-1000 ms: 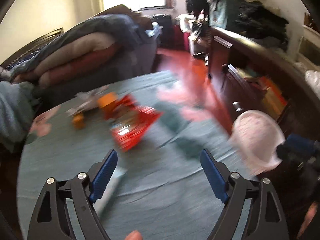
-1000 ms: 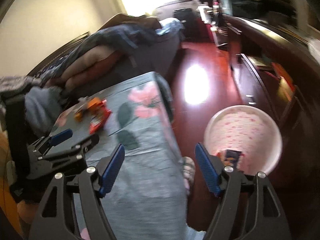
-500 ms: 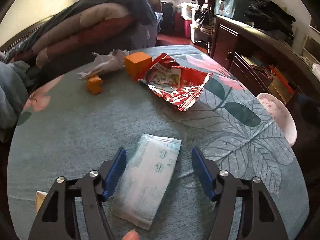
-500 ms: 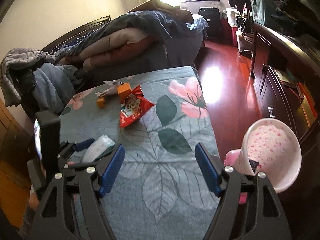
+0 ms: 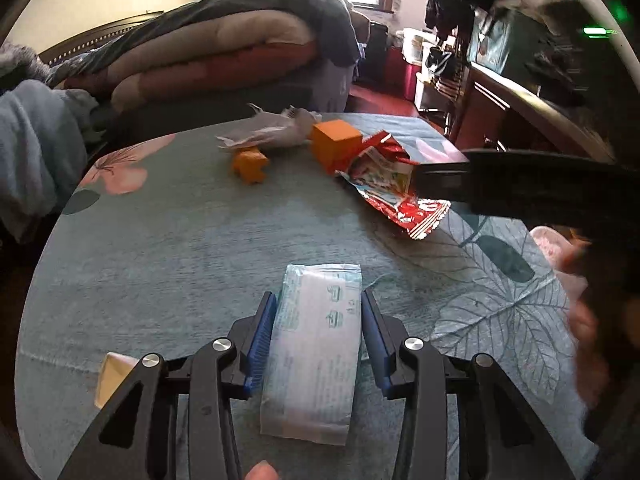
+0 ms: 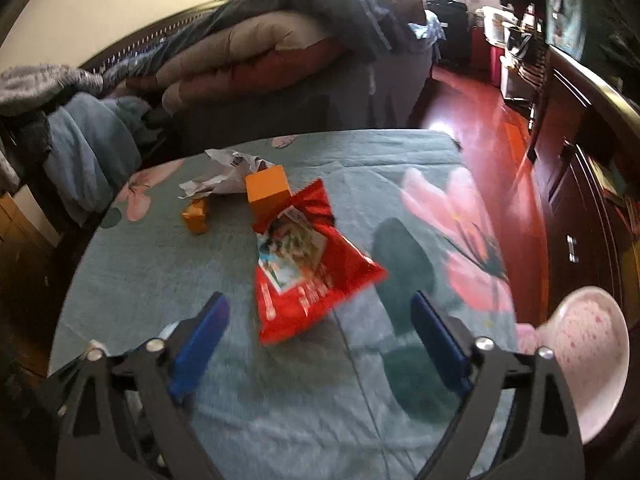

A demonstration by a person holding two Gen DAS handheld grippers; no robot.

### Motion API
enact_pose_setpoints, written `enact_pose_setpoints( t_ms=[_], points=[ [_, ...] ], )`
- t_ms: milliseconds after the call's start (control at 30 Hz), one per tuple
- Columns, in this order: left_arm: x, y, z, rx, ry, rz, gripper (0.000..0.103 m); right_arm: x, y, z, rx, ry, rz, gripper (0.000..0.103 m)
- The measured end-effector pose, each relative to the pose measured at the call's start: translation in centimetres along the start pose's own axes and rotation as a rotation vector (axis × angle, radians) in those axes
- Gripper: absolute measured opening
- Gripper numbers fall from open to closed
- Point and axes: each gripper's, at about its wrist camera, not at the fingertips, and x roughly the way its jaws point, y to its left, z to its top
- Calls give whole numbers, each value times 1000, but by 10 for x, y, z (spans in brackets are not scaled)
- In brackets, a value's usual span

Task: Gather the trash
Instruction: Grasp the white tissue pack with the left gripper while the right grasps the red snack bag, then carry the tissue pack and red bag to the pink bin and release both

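My left gripper (image 5: 318,320) is shut on a pale blue-white tissue pack (image 5: 316,340) that lies flat on the floral tablecloth (image 5: 180,248). A red snack wrapper (image 5: 394,192) lies further back on the right; in the right wrist view the red snack wrapper (image 6: 308,268) lies just ahead of my right gripper (image 6: 318,324), which is open and empty above the table. An orange box (image 6: 268,194), a small orange carton (image 6: 196,218) and crumpled white paper (image 6: 224,172) lie behind the wrapper. The pink waste bin (image 6: 588,348) stands off the table's right edge.
A bed with piled quilts (image 6: 260,52) sits behind the table. Dark wooden drawers (image 6: 580,220) line the right side across a red floor (image 6: 492,140). A yellowish item (image 5: 108,376) lies by the left gripper. My right gripper's body (image 5: 540,184) crosses the left wrist view.
My left gripper has closed its jaws onto the tissue pack. My right gripper has moved forward over the table toward the red wrapper, still open.
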Motion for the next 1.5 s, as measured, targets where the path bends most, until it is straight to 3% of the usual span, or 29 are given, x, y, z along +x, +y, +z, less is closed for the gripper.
enact_pose_setpoints(
  t_ms=[233, 433, 533, 600, 800, 1200, 1500],
  points=[
    [-10, 12, 3, -43, -18, -35, 44, 67, 18, 25, -50, 118, -60, 100],
    [-10, 17, 6, -59, -19, -38, 44, 73, 26, 23, -70, 93, -95, 97],
    [-12, 18, 5, -66, -23, -37, 44, 66, 29, 17, -76, 68, -92, 77],
    [-13, 18, 5, -70, -26, -36, 44, 61, 33, 15, -96, 53, -93, 57],
    [-22, 18, 5, -87, -30, -33, 44, 41, 37, 9, -133, 2, -91, 25],
    [-55, 11, 11, -109, -74, -34, 44, -36, 6, -19, -32, -56, 5, 22],
    [-73, -18, 16, -75, -95, -46, 44, -99, -32, -58, 60, -104, 50, 22]
  ],
)
